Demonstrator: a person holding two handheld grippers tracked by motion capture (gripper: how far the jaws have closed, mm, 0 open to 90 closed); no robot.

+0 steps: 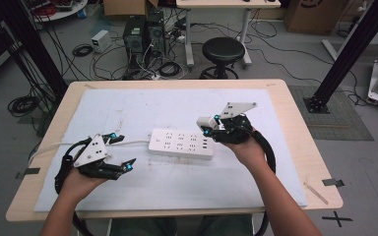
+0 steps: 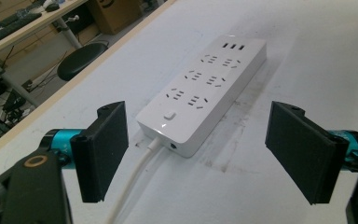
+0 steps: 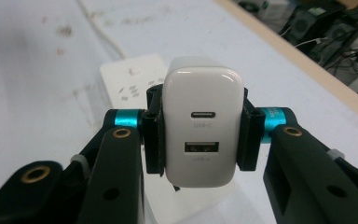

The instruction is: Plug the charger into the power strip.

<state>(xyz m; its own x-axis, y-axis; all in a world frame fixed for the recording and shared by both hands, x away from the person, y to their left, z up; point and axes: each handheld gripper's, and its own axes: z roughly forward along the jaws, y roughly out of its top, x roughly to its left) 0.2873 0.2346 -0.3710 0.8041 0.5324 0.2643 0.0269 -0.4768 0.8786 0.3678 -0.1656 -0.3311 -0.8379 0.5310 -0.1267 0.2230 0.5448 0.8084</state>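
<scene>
The wooden surface [image 1: 295, 147] takes up most of the space in front of the person, and nearly all of it is covered by a pale sheet [image 1: 142, 105] that carries grey scuffs and smudges. Near the middle of that sheet lies a white power strip [image 1: 181, 143], flat, with its rows of sockets facing up and a small switch at the end where its white cord [image 1: 133, 143] leaves toward the left edge of the surface. The person's forearms come in from the near side. The left tool [image 1: 120, 151] sits low over the sheet, just off the cord end of the strip and apart from it; in the left gripper view its two black pads [image 2: 103, 148] stand spread wide, with the strip [image 2: 204, 91] lying beyond the gap and nothing between them. The right tool [image 1: 210, 125] is held above the far right end of the strip, raised off the sheet. It pinches a small white charger [image 3: 202, 139] by its two sides, pads [image 3: 153, 140] pressed tight against it. The right gripper view looks straight at the charger's port face, with an oval port above a rectangular one, and the strip [image 3: 129, 80] shows blurred on the sheet behind it.
</scene>
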